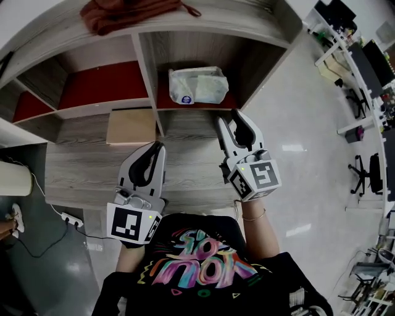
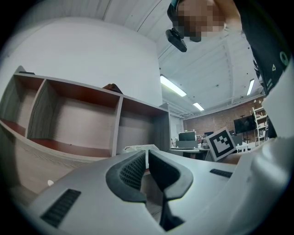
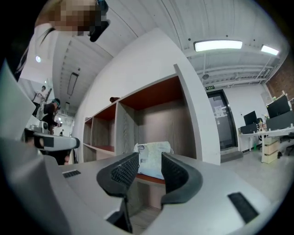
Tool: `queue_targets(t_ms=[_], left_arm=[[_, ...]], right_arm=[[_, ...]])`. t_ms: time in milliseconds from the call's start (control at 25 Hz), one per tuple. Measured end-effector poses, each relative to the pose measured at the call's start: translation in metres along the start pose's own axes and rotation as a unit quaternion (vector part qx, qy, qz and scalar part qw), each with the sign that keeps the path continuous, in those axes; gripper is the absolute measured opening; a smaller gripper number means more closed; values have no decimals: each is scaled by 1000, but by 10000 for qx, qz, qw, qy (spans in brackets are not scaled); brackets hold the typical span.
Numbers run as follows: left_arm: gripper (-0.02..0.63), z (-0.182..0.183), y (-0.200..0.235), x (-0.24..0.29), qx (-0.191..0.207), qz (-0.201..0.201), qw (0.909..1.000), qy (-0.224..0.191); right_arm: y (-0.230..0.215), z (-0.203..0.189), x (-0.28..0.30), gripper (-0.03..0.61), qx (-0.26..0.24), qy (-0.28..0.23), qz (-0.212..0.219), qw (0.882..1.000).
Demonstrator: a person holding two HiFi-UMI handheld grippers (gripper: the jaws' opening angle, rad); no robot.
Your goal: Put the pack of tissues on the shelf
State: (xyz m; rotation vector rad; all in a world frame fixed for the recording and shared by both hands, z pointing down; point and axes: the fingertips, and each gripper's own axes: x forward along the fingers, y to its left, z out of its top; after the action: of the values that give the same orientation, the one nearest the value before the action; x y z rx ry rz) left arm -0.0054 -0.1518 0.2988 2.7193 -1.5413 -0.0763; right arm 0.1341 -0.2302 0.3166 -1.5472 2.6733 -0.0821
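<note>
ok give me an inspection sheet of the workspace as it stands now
surface: wooden shelf unit, open compartments with red panels inside
job's things: pack of tissues lies in the right compartment, touched by neither gripper
clutter: rust-coloured cloth on the shelf top; tan box on the lower ledge
grippers: left gripper has its jaws together and empty; right gripper has its jaws apart with nothing between them, and points at the tissues
cables: power strip with a white lead on the floor at left
surroundings: glossy floor, desks and an office chair at right
</note>
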Motion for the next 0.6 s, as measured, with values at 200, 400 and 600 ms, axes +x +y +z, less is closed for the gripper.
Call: queue_targets(t_ms=[200,400,600], left_arm=[[37,0,-6,-3,42,-65,10000,-4],[37,5,-11,2,80,-140,9999,-38],[37,7,-15,0,82,-161,9998,-47]], right_arm=[[20,12,-19,153,-10,10,461,9989],[23,27,-38,147,-127,26,625,9980],[26,33,-60,113,-149,33,652,9978]])
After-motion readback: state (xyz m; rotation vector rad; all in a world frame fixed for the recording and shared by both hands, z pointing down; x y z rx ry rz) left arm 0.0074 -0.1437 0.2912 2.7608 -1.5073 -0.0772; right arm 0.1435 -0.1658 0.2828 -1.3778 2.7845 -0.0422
